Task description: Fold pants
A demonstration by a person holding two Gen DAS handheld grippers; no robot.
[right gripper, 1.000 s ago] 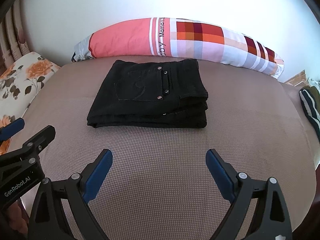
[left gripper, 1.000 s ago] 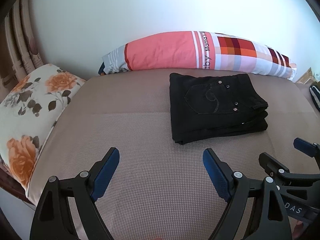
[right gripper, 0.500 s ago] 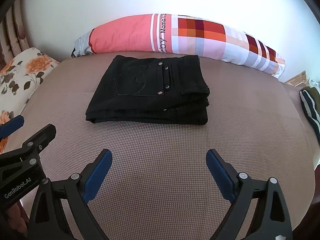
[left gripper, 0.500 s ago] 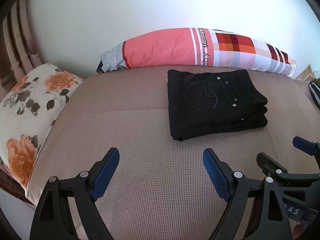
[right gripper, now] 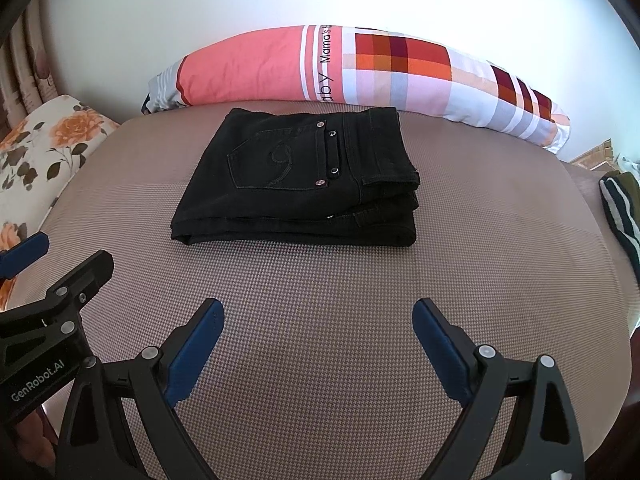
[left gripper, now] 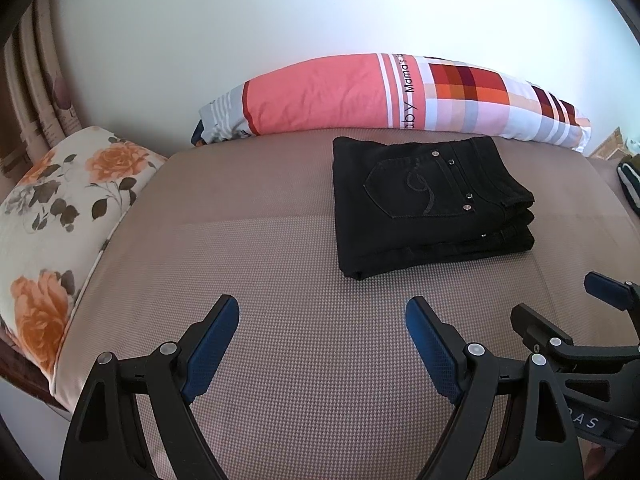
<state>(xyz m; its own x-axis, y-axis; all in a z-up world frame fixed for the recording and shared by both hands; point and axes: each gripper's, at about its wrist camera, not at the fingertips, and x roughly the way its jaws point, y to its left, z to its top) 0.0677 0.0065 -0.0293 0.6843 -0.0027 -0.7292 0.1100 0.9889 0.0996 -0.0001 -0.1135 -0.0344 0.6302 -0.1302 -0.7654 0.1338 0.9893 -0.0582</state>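
Black pants (left gripper: pixel 430 206) lie folded in a neat stack on the brown bed cover (left gripper: pixel 248 232), back pocket up; they also show in the right wrist view (right gripper: pixel 304 180). My left gripper (left gripper: pixel 322 312) is open and empty, held above the cover, nearer to me and left of the pants. My right gripper (right gripper: pixel 318 314) is open and empty, nearer to me than the stack. The right gripper also shows at the right edge of the left wrist view (left gripper: pixel 560 308). The left gripper shows at the left edge of the right wrist view (right gripper: pixel 60 264).
A long pink and checked pillow (left gripper: pixel 380 96) lies along the wall behind the pants. A floral pillow (left gripper: pixel 60 208) lies at the left bed edge. A dark striped garment (right gripper: pixel 620 208) lies at the right edge.
Both grippers have drawn back slightly from the folded pants, which sit a little higher in both views. The pants have not moved. Both stay open.
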